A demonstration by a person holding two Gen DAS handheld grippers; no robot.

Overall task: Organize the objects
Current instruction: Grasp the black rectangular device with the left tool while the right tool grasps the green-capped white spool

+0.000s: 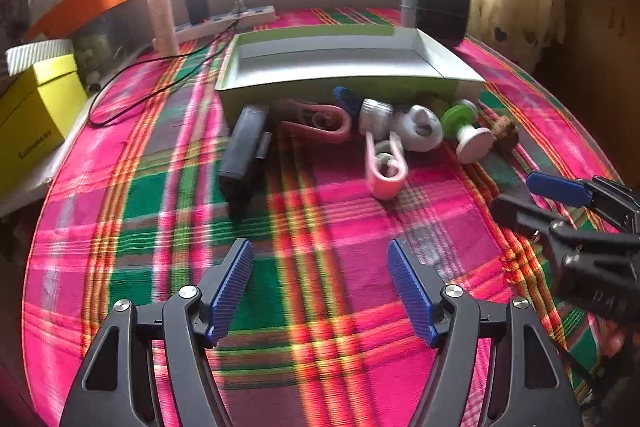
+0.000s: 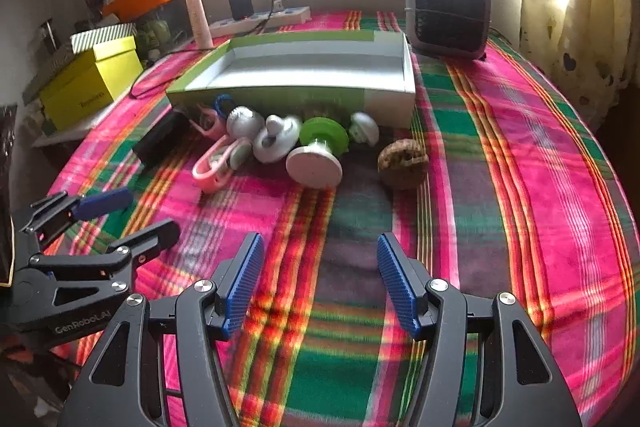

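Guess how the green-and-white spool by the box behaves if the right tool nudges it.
The spool lies on its side on two round discs, so it would probably roll, curving since the discs differ. It looks like light plastic. The soft blanket may slow it.

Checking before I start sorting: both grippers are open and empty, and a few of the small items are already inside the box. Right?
Not quite: the box is empty in the right wrist view. The small items all lie on the cloth before it. Both grippers, left and right, are open and empty.
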